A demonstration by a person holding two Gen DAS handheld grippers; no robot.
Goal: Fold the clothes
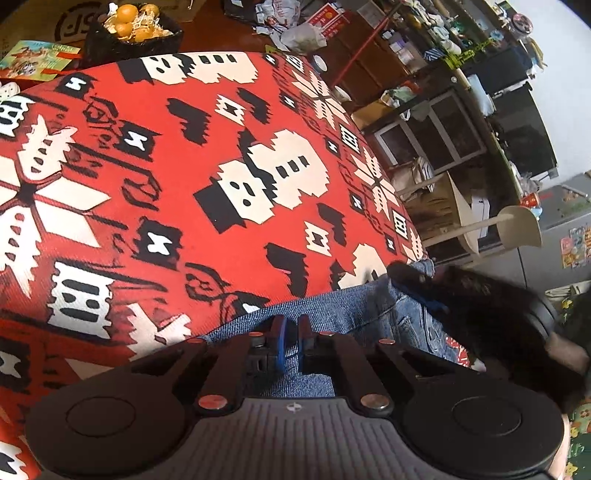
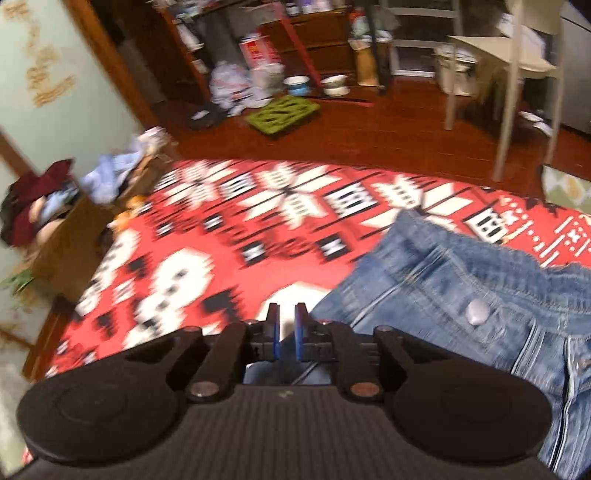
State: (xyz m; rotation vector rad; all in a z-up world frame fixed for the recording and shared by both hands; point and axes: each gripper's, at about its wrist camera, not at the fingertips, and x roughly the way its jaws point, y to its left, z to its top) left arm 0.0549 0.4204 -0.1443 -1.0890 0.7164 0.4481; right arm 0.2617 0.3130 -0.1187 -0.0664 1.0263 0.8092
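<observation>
Red, white and black patterned cloth (image 1: 192, 177) covers the tabletop in front of you, and the blue jeans (image 2: 461, 288) serve as the landmark on it. They lie at the near right part of that cloth in the right wrist view, waistband and metal button (image 2: 477, 312) facing up.

Your left gripper (image 1: 291, 328) sits right over the near edge of the jeans; its fingers (image 1: 279, 332) are pressed almost together with denim beneath and around them, so they appear to pinch a fold of the fabric. Just right of the jeans in that view, a dark blurred shape overlaps the denim; you cannot tell what it is.

Your right gripper (image 2: 287, 325) is just left of the jeans, over the patterned cloth. Its fingers (image 2: 273, 328) stand nearly together with only a narrow slit between them; whether any denim is caught there cannot be told, since the picture is blurred.

Far beyond the jeans, at the opposite edge of the tabletop, a dark basket of oranges (image 1: 135, 27) stands. Past the tabletop, a wooden floor (image 2: 388, 133) carries a green tray (image 2: 282, 114), bowls and a pale chair (image 2: 517, 74).
</observation>
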